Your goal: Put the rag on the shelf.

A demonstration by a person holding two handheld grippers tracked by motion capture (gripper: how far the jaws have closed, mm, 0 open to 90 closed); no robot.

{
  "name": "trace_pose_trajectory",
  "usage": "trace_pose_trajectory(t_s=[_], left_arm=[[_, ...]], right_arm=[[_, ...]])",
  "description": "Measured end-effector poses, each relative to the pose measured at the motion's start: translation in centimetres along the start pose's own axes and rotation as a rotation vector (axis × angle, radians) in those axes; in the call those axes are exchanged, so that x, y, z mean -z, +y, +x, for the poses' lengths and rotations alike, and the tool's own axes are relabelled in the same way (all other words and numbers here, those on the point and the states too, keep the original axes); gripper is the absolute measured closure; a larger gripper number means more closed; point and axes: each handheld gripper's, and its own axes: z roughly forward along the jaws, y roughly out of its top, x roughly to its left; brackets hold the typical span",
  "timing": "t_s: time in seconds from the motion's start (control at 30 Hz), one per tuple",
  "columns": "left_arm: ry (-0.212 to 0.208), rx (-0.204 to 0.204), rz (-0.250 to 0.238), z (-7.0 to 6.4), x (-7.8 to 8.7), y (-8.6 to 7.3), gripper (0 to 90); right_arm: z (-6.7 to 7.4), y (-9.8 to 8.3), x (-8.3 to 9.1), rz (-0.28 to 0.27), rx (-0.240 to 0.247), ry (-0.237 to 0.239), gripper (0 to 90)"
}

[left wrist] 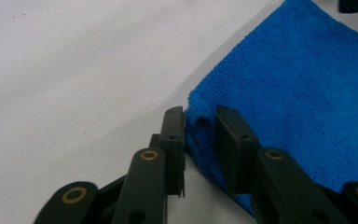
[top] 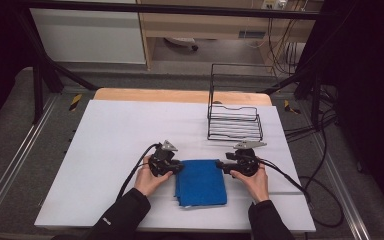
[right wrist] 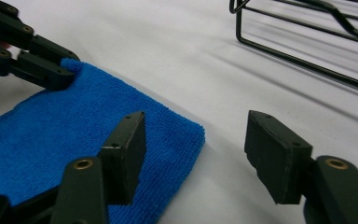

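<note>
Left gripper view: my left hand-held gripper (left wrist: pixel 200 140) pinches the cloth's (left wrist: pixel 298 88) corner. My right hand-held gripper (right wrist: pixel 196 154) gapes, straddling another corner. Cloth lies near the bench's (top: pixel 115 135) front edge.

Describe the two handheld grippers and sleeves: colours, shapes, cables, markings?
Both the left gripper and the right gripper are black, each with a grey three-cornered plate on top and a black cable trailing back. The jaws are linked black bars with brass-coloured pivot pins and flat rectangular pads. The sleeves are black; the left one bears a small white marking.
</note>
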Motion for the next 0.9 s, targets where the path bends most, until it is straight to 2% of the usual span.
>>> trace_pose_trajectory(t_s=[0.17,0.53,0.6,0.7,0.9], left_arm=[[-0.021,0.015,-0.009,0.1,-0.1,-0.1,77.9],[-0.031,0.031,-0.008,0.0,-0.1,-0.1,82.8],[-0.037,0.043,-0.010,0.1,-0.1,-0.1,83.2],[-0.039,0.040,-0.013,0.1,-0.1,-0.2,83.7],[-0.038,0.034,-0.029,0.0,0.3,-0.1,84.5]], right_arm=[[-0.2,0.0,-0.9,0.031,-0.001,-0.014,49.9],[-0.1,-0.3,-1.6,0.081,-0.053,0.020,72.2],[-0.1,-0.3,-1.6,0.087,-0.067,0.030,75.7],[0.0,-0.3,-1.6,0.097,-0.091,0.046,81.9],[0.1,-0.1,-0.9,0.088,-0.101,0.059,86.1]])
